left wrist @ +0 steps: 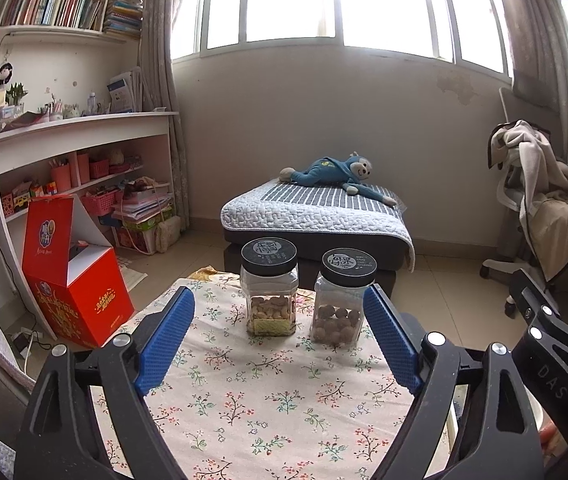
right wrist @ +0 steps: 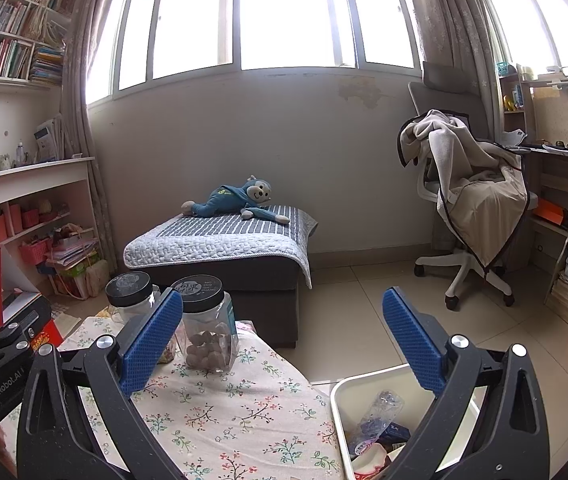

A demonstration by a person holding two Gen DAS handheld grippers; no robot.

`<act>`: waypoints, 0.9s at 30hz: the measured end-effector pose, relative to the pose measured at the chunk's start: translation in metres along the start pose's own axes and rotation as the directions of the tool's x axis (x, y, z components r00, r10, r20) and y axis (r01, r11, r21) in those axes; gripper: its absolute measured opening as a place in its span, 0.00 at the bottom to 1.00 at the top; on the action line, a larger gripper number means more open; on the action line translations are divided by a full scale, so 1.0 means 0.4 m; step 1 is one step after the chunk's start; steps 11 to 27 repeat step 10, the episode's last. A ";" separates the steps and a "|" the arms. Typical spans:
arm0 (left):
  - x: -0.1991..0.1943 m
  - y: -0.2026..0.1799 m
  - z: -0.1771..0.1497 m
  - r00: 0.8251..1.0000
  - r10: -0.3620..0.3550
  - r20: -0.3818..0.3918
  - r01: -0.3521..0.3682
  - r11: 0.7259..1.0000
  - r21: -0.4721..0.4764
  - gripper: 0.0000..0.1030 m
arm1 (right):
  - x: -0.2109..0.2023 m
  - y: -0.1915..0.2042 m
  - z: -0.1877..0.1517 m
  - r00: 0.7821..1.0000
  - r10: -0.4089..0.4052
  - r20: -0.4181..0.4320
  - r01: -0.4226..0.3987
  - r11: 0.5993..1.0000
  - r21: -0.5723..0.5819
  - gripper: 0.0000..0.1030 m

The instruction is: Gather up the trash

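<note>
A white bin (right wrist: 338, 396) stands on the floor at the right edge of the floral-cloth table (right wrist: 244, 412). Inside it lie a crushed clear plastic bottle (right wrist: 380, 412) and other wrappers. My right gripper (right wrist: 282, 294) is open above the bin's left rim, with nothing between its blue pads. My left gripper (left wrist: 278, 296) is open over the table (left wrist: 268, 408), also with nothing in it. Beyond its tips stand two black-lidded jars, one of cashews (left wrist: 270, 288) and one of round nuts (left wrist: 342, 300). The round-nut jar (right wrist: 208, 328) also shows in the right wrist view.
A red open box (left wrist: 76, 292) sits on the floor left of the table. Behind the table is a dark ottoman with a quilt (left wrist: 316, 216) and a blue monkey plush (left wrist: 336, 172). A draped office chair (right wrist: 472, 200) stands right, and shelves (left wrist: 64, 152) line the left wall.
</note>
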State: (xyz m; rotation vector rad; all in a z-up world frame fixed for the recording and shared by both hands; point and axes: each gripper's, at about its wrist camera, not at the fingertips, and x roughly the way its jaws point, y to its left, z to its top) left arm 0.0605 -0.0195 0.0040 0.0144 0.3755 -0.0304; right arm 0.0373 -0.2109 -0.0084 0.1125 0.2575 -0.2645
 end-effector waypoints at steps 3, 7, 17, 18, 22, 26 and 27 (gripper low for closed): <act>-0.003 0.002 0.005 1.000 -0.007 0.001 0.007 1.000 -0.007 0.82 | 0.000 0.000 0.000 1.000 0.001 0.001 -0.001 1.000 0.000 0.93; -0.008 -0.001 0.012 1.000 -0.002 -0.001 0.002 1.000 -0.007 0.94 | -0.001 -0.009 -0.002 1.000 -0.001 0.005 0.001 1.000 0.000 0.93; -0.010 -0.001 0.015 1.000 0.008 0.000 -0.008 1.000 -0.012 0.94 | 0.000 -0.009 -0.003 1.000 0.000 0.003 0.000 1.000 -0.001 0.93; -0.010 -0.001 0.015 1.000 0.008 0.000 -0.008 1.000 -0.012 0.94 | 0.000 -0.009 -0.003 1.000 0.000 0.003 0.000 1.000 -0.001 0.93; -0.010 -0.001 0.015 1.000 0.008 0.000 -0.008 1.000 -0.012 0.94 | 0.000 -0.009 -0.003 1.000 0.000 0.003 0.000 1.000 -0.001 0.93; -0.010 -0.001 0.015 1.000 0.008 0.000 -0.008 1.000 -0.012 0.94 | 0.000 -0.009 -0.003 1.000 0.000 0.003 0.000 1.000 -0.001 0.93; -0.010 -0.001 0.015 1.000 0.008 0.000 -0.008 1.000 -0.012 0.94 | 0.000 -0.009 -0.003 1.000 0.000 0.003 0.000 1.000 -0.001 0.93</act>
